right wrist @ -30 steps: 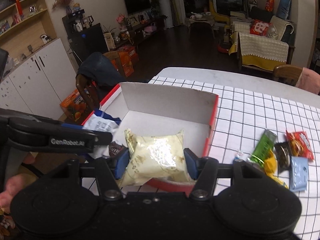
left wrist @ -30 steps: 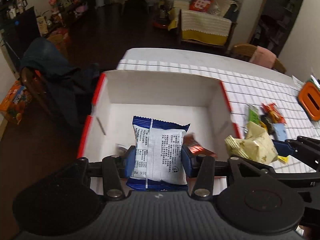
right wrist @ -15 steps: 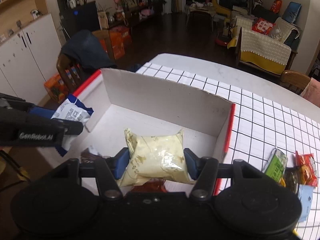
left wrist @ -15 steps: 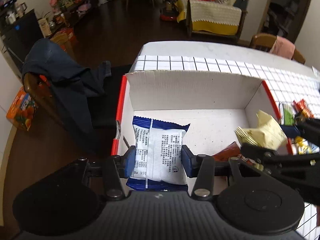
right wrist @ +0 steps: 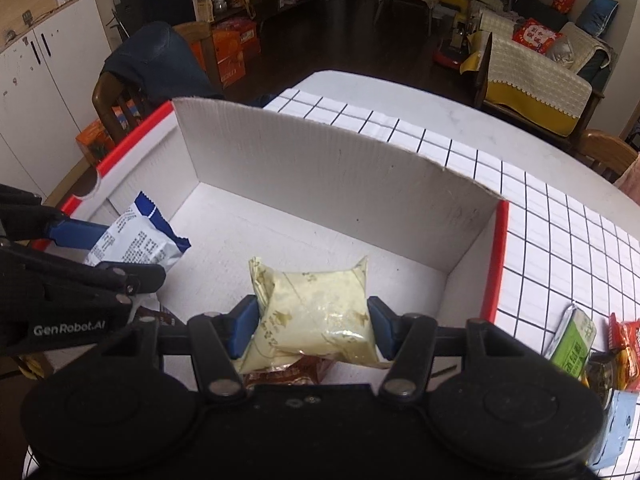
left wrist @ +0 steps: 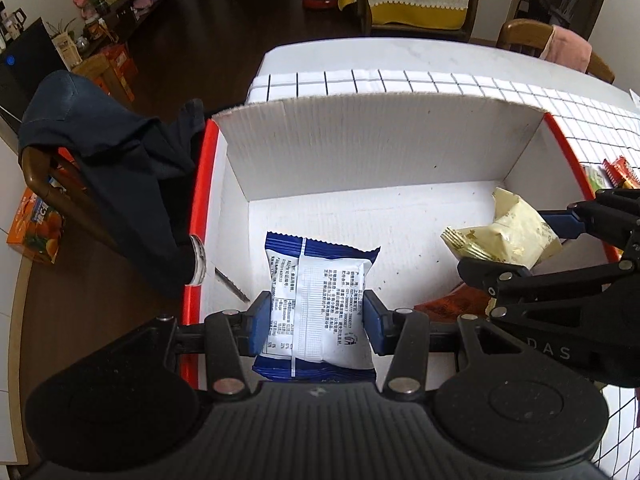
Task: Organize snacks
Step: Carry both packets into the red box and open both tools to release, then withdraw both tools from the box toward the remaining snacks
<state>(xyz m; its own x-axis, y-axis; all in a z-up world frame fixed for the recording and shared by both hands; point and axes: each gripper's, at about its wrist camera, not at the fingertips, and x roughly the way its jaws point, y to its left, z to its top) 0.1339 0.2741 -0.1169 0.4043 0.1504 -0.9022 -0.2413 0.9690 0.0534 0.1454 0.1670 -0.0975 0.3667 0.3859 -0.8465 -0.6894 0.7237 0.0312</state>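
Left gripper (left wrist: 316,322) clamps blue-white snack packet (left wrist: 318,300); right gripper (right wrist: 312,326) clamps cream packet (right wrist: 316,312). Both poised inside white cardboard box (left wrist: 376,152), above floor, ready for drop. Loose snacks (right wrist: 576,340) wait on table.

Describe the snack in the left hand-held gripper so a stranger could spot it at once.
Find the open white cardboard box with red edges on the grid-patterned table. Over its left side, the left hand-held gripper clamps a flat blue-and-white printed snack packet. The pale yellow crinkled snack packet beside it has no blue.
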